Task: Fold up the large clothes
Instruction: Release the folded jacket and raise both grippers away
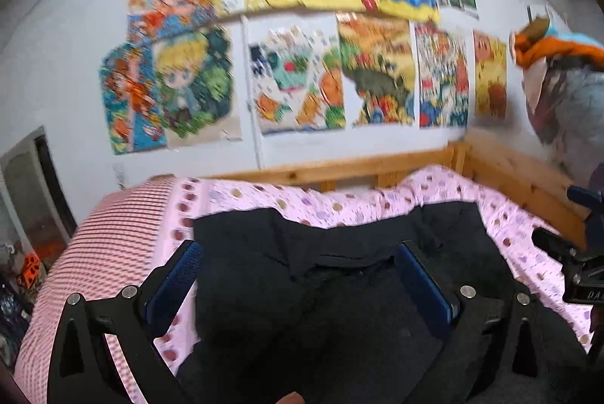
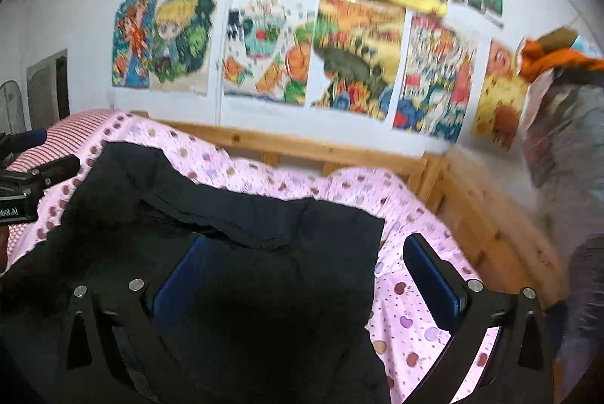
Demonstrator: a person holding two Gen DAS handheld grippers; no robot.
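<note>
Dark clothing (image 1: 321,291), perhaps a jacket though blur hides detail, lies spread on a pink spotted bedsheet (image 2: 407,313) so it can be folded flat. The left gripper (image 1: 298,275) hangs over its middle, fingers spread wide and holding nothing. The right gripper (image 2: 309,275) is over the garment's right edge, fingers also spread, likely placed to take that edge.

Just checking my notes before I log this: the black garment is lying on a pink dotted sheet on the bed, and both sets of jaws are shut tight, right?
Not quite. The black garment does lie on the pink dotted sheet, but the jaws of the left gripper and right gripper are open; each wrist view shows them spread wide.
</note>
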